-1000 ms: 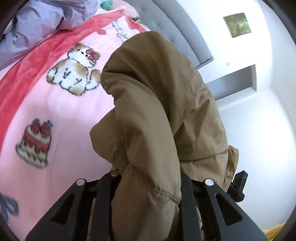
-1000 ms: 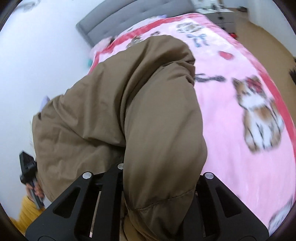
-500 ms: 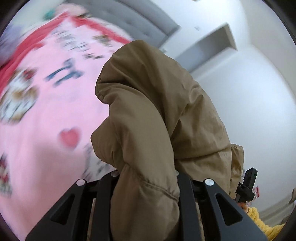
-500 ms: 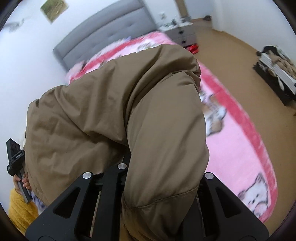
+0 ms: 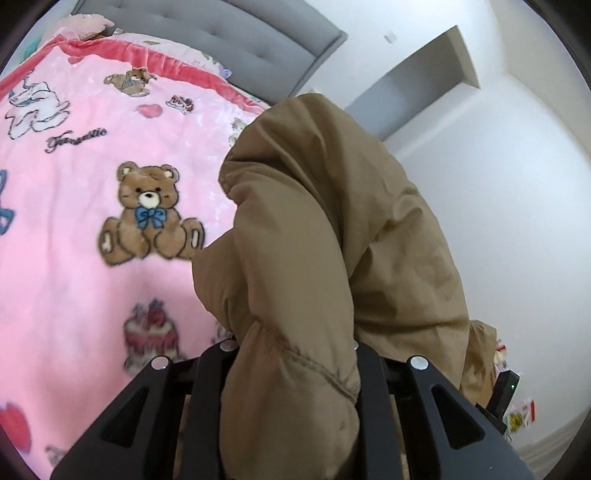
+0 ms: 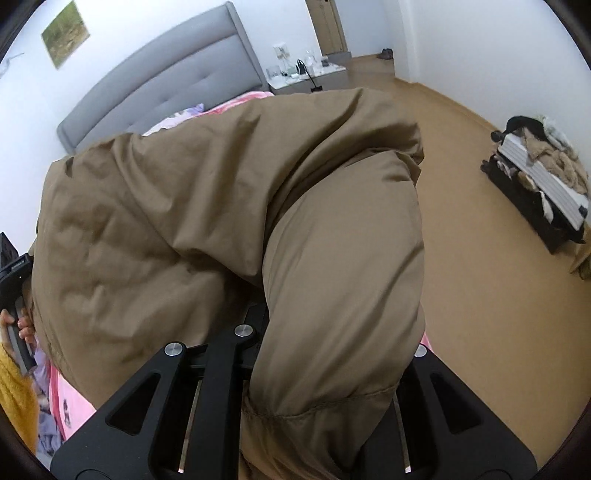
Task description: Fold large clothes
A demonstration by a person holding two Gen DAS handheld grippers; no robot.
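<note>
A large tan padded jacket [image 5: 332, 229] hangs between my two grippers, lifted above the bed. My left gripper [image 5: 291, 373] is shut on one bunched edge of the jacket, whose folds cover the fingertips. My right gripper [image 6: 328, 354] is shut on another bunched edge of the same jacket [image 6: 184, 221], fingertips hidden by cloth. The right gripper's body [image 5: 504, 391] shows at the right edge of the left wrist view; the left gripper's handle and the hand [image 6: 14, 295] show at the left of the right wrist view.
A pink cartoon-print blanket [image 5: 74, 240] covers the bed, with a grey padded headboard [image 5: 221, 33] behind. The right wrist view shows tan floor [image 6: 498, 332], a nightstand [image 6: 310, 74] and a dark rack with clothes [image 6: 539, 192].
Both grippers have swung with the jacket held: the left view now looks toward the headboard end of the bed, the right view out over the floor. The grip on the jacket is unchanged.
</note>
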